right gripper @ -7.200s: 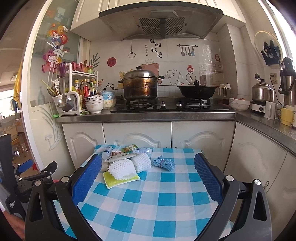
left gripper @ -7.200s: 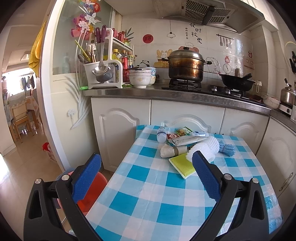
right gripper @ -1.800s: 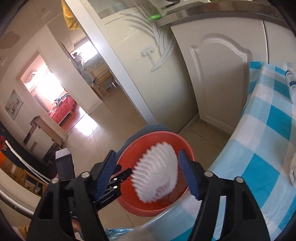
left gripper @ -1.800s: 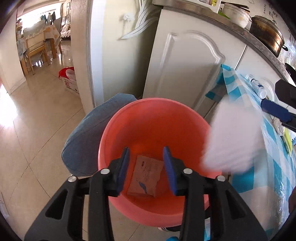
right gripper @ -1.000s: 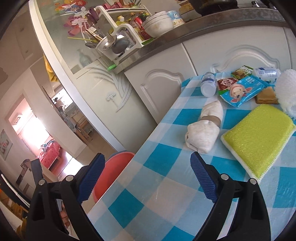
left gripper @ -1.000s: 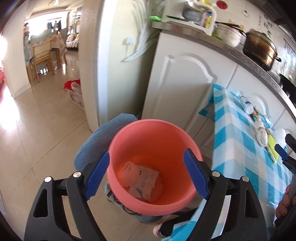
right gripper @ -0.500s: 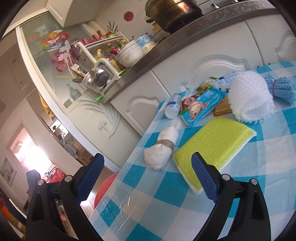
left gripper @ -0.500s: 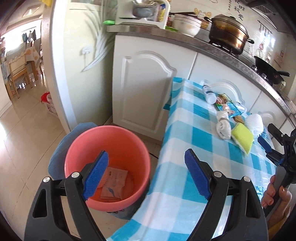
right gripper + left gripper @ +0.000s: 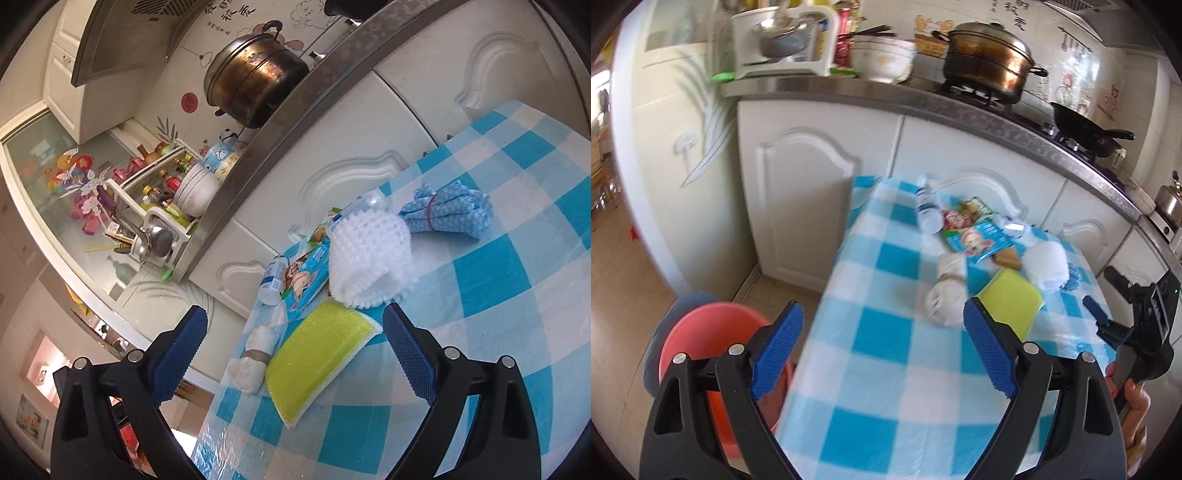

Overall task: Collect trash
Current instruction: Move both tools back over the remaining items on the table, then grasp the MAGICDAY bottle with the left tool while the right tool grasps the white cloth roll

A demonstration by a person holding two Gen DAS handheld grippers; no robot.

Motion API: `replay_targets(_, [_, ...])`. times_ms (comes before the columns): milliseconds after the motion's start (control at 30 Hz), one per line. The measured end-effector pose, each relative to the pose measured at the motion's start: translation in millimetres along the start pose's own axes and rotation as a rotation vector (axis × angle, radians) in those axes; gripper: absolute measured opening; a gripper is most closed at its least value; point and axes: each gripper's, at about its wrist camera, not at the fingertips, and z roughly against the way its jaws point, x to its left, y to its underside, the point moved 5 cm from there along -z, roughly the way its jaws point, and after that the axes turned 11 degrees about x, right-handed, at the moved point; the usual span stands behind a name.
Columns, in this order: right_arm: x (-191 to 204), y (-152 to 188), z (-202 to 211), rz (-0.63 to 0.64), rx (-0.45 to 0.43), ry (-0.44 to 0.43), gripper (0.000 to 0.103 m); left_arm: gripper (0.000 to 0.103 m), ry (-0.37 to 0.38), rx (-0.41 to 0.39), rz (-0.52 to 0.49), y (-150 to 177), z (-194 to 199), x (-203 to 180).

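Left wrist view: the left gripper (image 9: 882, 350) hangs with its blue pads spread wide and nothing between them, over the near part of the checked tablecloth (image 9: 886, 387). Taking the yellow sponge (image 9: 1010, 301) as landmark, a rolled white wad (image 9: 947, 295) lies just left of it, a white foam net (image 9: 1047, 267) just behind it to the right, and snack wrappers (image 9: 975, 236) and a small bottle (image 9: 928, 212) further behind. The red bin (image 9: 701, 332) stands on the floor, well to the left of the sponge, below the table edge. The right gripper (image 9: 1108, 314) shows at the far right, held by a hand (image 9: 1130, 398).

Right wrist view: the right gripper (image 9: 293, 347) is also spread and empty, hovering over the sponge (image 9: 317, 362). The foam net (image 9: 369, 258) touches the sponge's far edge, the wad (image 9: 255, 358) sits against its left side, and a blue cloth bundle (image 9: 447, 214) lies beyond the net.

The likely step is picking the next piece of trash. The net is probably light and springy, so the pads should straddle its middle and close fully, without catching the sponge.
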Motion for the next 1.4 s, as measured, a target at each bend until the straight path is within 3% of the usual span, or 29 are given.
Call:
replay_targets(267, [-16.0,-16.5,-3.8,-0.012,0.013,0.02,0.095,0.09,0.03,0.059,-0.116,-66.7,-57.1,-64.2])
replay_targets(600, [-32.0,-25.5,-35.3,-0.017,0.103,0.1,0.095,0.09,0.057,0.183,-0.027,-132.2,-164.6,-83.1])
replay_targets(800, [-33.6,-21.1,-41.4,-0.005,0.129,0.105,0.095,0.09,0.04,0.219,-0.032,-151.9,-203.0,-85.8])
replay_targets(833, [-33.0,-20.1,-42.7,0.0,0.136,0.105,0.095,0.088,0.031,0.228,-0.036,-153.0,-208.4,-85.2])
replay_targets(933, [-30.3,-17.9,-45.9,0.017,0.149,0.118,0.095,0.07,0.024,0.253,-0.026,-154.2,-220.8,-80.9])
replay_targets(1100, [-29.0,-16.8,-47.0,0.023,0.154,0.116,0.095,0.056,0.048,0.286,0.015,-152.0,-235.9,-72.2])
replay_targets(1167, [-30.0,-16.8,-46.3,0.019,0.152,0.114,0.095,0.045,0.053,0.294,0.036,-149.8,-239.7,-68.1])
replay_targets(1400, [-28.1,-16.6,-46.9,0.032,0.156,0.107,0.095,0.043,0.095,0.285,0.062,-140.2,-234.5,-63.4])
